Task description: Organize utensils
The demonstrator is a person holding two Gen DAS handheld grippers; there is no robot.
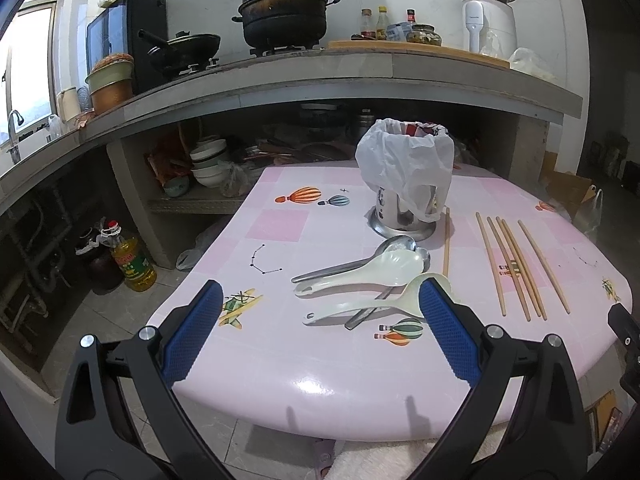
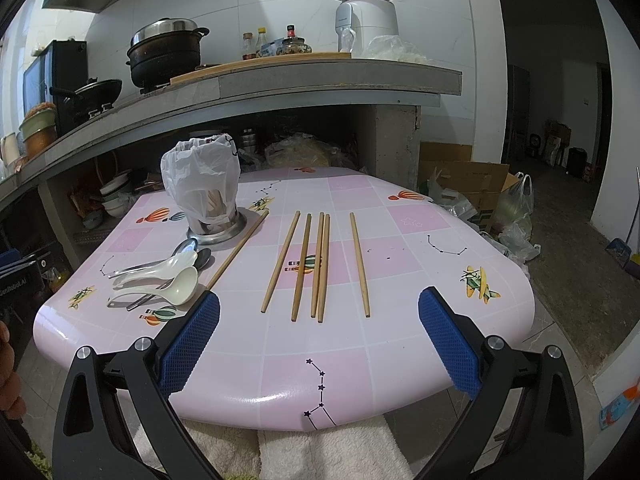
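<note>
A steel utensil holder [image 1: 402, 220] [image 2: 218, 226] draped with a white plastic bag [image 1: 404, 160] stands at the back of the pink table [image 1: 312, 364] [image 2: 400, 352]. In front of it lie two pale plastic spoons [image 1: 360, 274] [image 2: 160, 270] crossed over metal spoons [image 1: 394, 245] [image 2: 186, 246]. Several wooden chopsticks [image 1: 516, 268] [image 2: 316, 264] lie side by side to the right, one more [image 1: 446, 244] [image 2: 238, 250] beside the holder. My left gripper [image 1: 320, 330] hovers open near the table's front edge, just short of the spoons. My right gripper [image 2: 320, 340] hangs open in front of the chopsticks. Both are empty.
A concrete counter [image 1: 320, 76] behind the table carries a black pot [image 1: 286, 16], a wok, bottles and a white appliance [image 1: 486, 20]. Bowls [image 1: 208, 162] sit on the shelf below. An oil bottle [image 1: 132, 260] stands on the floor at left; cardboard boxes and bags [image 2: 488, 204] at right.
</note>
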